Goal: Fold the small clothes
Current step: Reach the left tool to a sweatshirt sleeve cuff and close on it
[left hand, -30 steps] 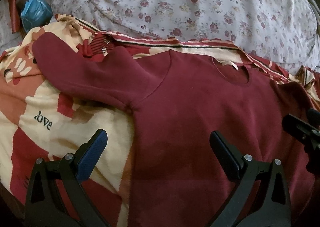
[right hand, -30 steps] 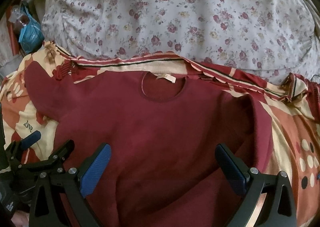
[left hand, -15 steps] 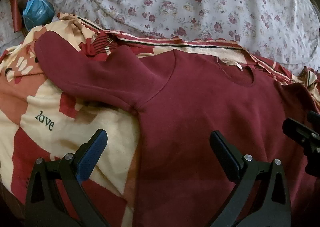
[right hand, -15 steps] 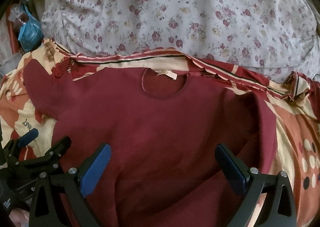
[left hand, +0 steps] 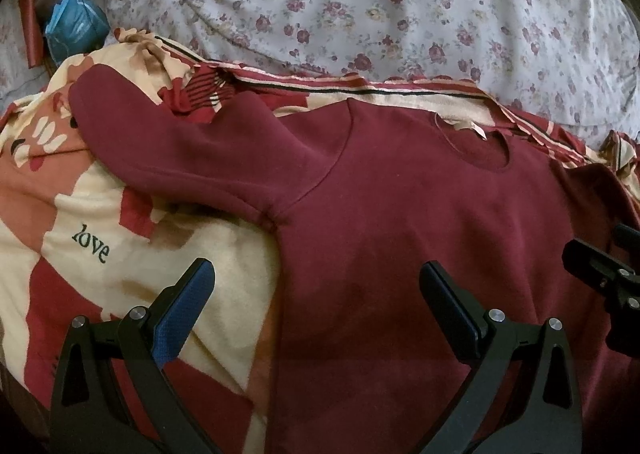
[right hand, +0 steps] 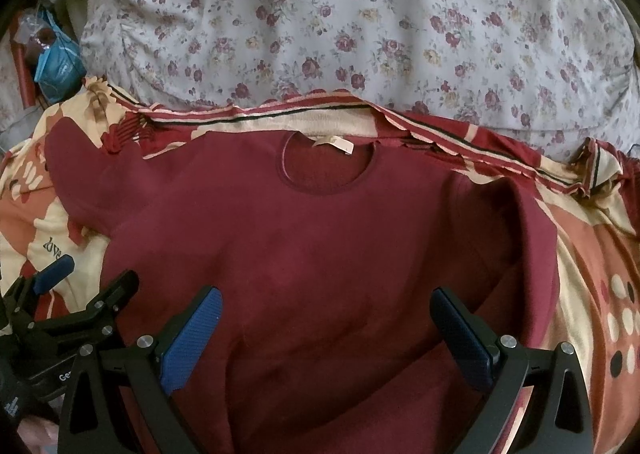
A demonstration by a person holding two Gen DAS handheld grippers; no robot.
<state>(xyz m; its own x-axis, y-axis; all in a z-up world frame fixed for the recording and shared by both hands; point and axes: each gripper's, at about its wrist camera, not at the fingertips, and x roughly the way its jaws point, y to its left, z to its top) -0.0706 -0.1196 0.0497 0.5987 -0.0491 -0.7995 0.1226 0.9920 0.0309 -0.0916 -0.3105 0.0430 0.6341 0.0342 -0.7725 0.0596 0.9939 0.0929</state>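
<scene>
Floral quilt, white with small dark-red roses, bulks across the far side of the bed. Nearer, a blanket in cream, orange and red blocks covers the rest; the word "love" is printed on a cream patch at left.

Maroon sweatshirt lies front-up on the blanket, neckline toward the quilt, a pale label showing inside the collar. Its one sleeve stretches out flat across the blanket to the left. The other sleeve is folded in over the body on the right side, edge raised in a soft ridge.

Left gripper: jaws spread wide, nothing between them; it hangs over the sweatshirt's left side edge, one finger above blanket, the other above maroon cloth. Contact with fabric cannot be judged.

Right gripper: jaws likewise spread, empty, poised over the lower body of the sweatshirt, right finger near the folded-in sleeve.

Blue plastic packet sits beyond the blanket's far left corner.
</scene>
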